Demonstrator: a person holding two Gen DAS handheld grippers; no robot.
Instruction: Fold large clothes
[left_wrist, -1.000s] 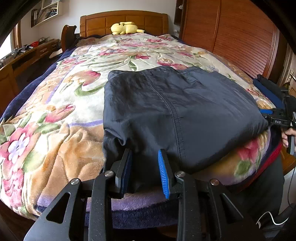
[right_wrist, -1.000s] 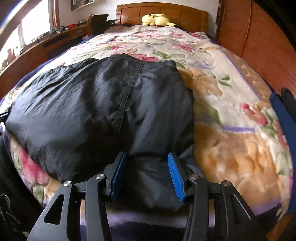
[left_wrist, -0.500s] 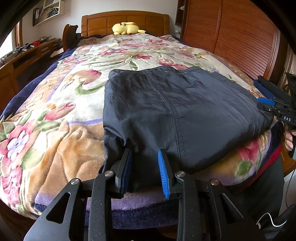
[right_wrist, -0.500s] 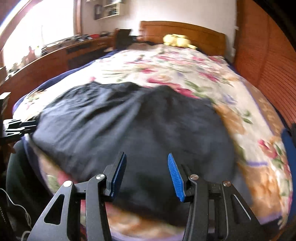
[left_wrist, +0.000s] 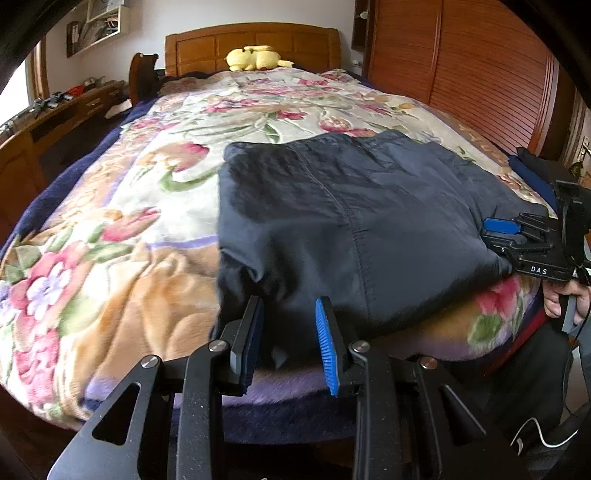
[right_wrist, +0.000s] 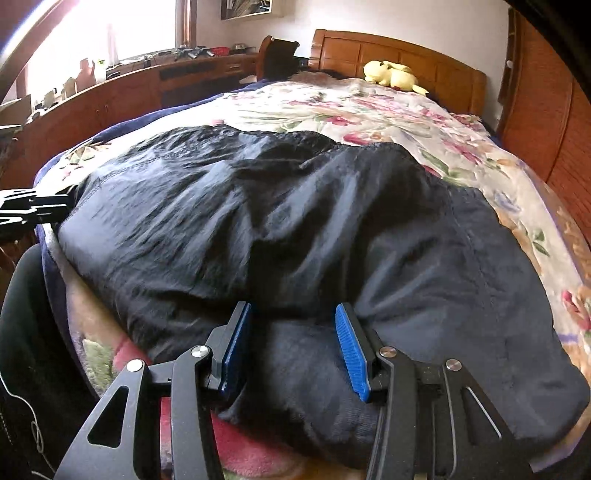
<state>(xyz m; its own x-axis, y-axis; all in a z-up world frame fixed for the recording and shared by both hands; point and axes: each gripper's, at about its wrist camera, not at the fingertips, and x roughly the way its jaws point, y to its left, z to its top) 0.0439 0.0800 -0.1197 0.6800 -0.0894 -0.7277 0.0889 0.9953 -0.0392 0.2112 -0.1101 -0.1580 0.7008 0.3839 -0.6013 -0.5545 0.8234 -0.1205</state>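
A dark navy garment (left_wrist: 351, 221) lies folded on the floral blanket (left_wrist: 147, 229) at the foot of the bed; it also fills the right wrist view (right_wrist: 295, 229). My left gripper (left_wrist: 288, 332) is open, its blue pads either side of the garment's near left corner. My right gripper (right_wrist: 291, 339) is open over the garment's near edge on the other side. It shows at the right edge of the left wrist view (left_wrist: 517, 236). The left gripper shows at the left edge of the right wrist view (right_wrist: 33, 210).
A yellow plush toy (left_wrist: 255, 59) lies by the wooden headboard (left_wrist: 251, 44). A wooden wardrobe (left_wrist: 461, 74) stands right of the bed. A wooden desk (right_wrist: 110, 99) with clutter runs along the left, under the window. Folded dark clothes (left_wrist: 535, 173) lie at the bed's right edge.
My right gripper has swung around to the garment's right side and now faces across it. My left gripper has stayed at the near left corner, jaws still open.
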